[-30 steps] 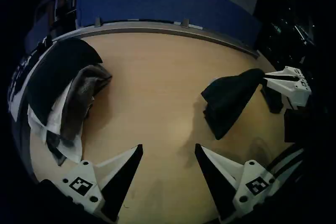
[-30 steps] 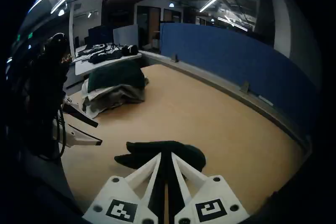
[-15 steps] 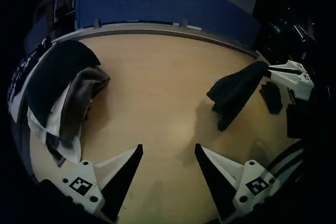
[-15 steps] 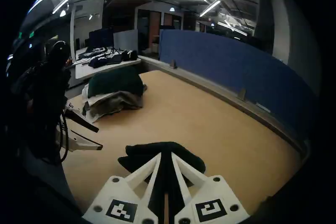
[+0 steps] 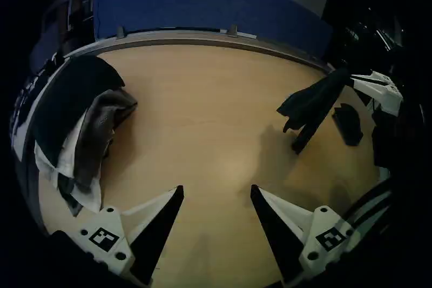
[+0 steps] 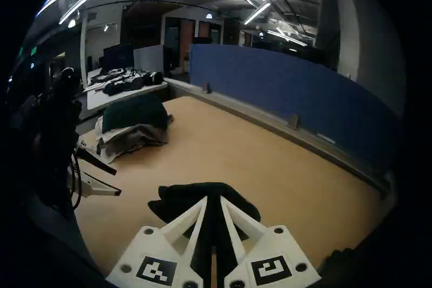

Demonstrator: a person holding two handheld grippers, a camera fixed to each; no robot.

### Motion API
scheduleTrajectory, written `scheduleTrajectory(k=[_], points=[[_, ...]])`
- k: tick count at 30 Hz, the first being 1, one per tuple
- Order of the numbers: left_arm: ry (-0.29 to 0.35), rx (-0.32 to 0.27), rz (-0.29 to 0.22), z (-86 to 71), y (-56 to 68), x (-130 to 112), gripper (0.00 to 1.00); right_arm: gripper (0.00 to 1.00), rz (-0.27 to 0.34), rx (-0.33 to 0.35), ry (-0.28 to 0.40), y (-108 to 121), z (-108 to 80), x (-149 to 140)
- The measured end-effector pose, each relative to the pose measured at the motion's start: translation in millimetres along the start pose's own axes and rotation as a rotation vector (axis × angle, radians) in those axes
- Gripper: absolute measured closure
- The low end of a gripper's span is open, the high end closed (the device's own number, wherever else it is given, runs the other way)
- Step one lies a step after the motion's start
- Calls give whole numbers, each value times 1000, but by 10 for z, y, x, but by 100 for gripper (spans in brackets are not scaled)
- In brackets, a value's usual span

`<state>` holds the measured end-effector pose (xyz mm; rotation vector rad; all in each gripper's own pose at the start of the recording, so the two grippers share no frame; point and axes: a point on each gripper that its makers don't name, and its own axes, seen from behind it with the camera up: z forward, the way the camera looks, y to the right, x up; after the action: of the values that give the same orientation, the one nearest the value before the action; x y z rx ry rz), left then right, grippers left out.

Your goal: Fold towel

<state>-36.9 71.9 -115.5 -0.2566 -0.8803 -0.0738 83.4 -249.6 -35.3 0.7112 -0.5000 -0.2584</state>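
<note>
— Hanging from the right gripper (image 6: pixel 214 199), the dark towel (image 5: pixel 312 105) is seen in the left gripper view as a bunched, slanting length over the right side of the worktop (image 5: pixel 205 104). A shadow is cast on the wood just beside it.

— Is the towel's low end clear of the worktop?

— That cannot be told. In the right gripper view the cloth is noted bulging out to both sides of the fingers, which are drawn close together and clenched on it.

— And the left gripper (image 5: pixel 216 187)?

— Released. Its two fingers are spread wide with bare wood between them, and nothing is held. It is kept well apart from the towel, above the near edge of the worktop. In the right gripper view it is seen at the far left, held by a person (image 6: pixel 54 126) in dark clothing.

— What else is recorded on the worktop?

— A small dark item (image 5: pixel 347 124) is noted lying near the towel, towards the right edge; its kind cannot be made out. A pile of cloths (image 5: pixel 75 115) is stacked at the far left, dark on top with grey and white layers beneath. The back edge is closed off by a blue partition (image 5: pixel 216 7).
</note>
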Motion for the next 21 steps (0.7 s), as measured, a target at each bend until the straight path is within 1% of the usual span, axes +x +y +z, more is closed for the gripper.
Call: scheduleTrajectory(k=[11, 18, 21], points=[[-4, 3, 17, 33, 65, 7, 8, 99, 39, -115, 5, 718, -312, -69], [-5, 3, 27, 33, 110, 21, 8, 99, 81, -174, 13, 1172, -500, -127], [-7, 3, 28, 35, 117, 17, 8, 99, 88, -202, 11, 1378, -581, -165]])
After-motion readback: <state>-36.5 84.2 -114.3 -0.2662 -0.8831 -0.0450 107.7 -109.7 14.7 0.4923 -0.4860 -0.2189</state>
